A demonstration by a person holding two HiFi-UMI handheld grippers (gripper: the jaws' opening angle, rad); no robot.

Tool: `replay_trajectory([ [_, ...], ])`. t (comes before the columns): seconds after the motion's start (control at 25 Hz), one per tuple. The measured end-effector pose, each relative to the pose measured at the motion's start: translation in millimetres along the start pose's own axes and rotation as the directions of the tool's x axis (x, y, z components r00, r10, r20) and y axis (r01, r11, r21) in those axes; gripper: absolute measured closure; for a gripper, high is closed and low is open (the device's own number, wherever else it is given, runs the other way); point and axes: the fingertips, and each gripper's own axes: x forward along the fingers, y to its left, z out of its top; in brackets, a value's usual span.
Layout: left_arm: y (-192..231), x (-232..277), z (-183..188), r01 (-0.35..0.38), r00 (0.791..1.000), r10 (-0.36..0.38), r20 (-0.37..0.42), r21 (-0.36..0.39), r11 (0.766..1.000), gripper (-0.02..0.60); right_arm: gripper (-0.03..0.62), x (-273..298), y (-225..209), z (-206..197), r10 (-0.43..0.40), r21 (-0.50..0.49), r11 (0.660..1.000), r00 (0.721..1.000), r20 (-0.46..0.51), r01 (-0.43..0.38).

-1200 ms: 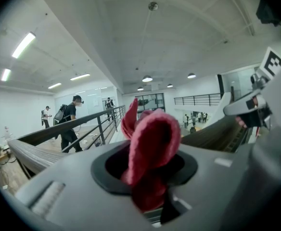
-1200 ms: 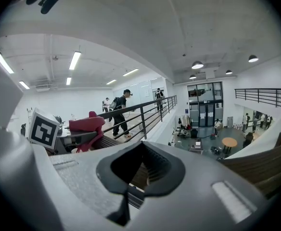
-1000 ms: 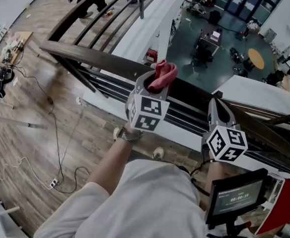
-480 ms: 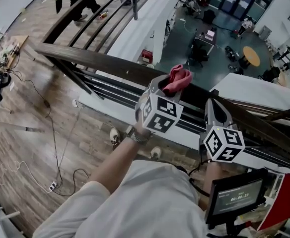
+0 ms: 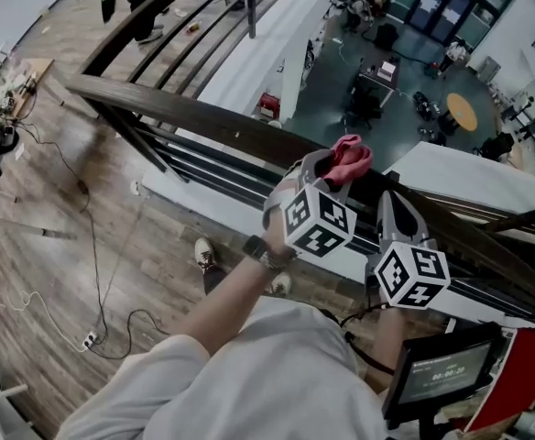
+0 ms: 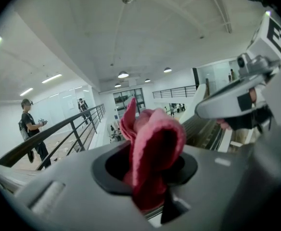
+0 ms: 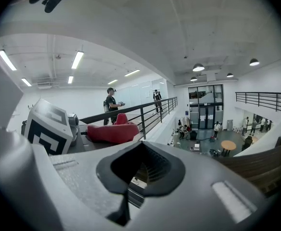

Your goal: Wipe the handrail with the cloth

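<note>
**Left gripper** (image 6: 149, 179): jaws clamped on a bunched red cloth (image 6: 155, 143), which stands up out of the jaws. In the head view the cloth sits at the top of the dark wooden handrail (image 5: 203, 115), about midway along its visible run. **Right gripper** (image 7: 131, 186): jaws together, nothing between them. It is just beside the left gripper, over the same handrail and apart from the cloth. Beyond the handrail lies a lower hall floor (image 5: 405, 117) with furniture. A small screen (image 5: 437, 369) sits at the lower right.
</note>
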Motion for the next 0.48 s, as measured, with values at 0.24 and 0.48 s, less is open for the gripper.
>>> replay_trajectory([
  [0.24,7.6,-1.2,-5.4,0.013,1.000,-0.013,0.005,-0.011,1.000,0.430,0.591,10.0,9.6,8.3,0.008,-0.010,1.000,1.000,0.014,-0.008],
  [0.48,23.0,-5.9,-10.8,0.007,1.000,-0.008,-0.016,-0.029,1.000,0.430,0.591,17.0,17.3,8.3,0.016,-0.007,1.000,1.000,0.007,-0.016],
])
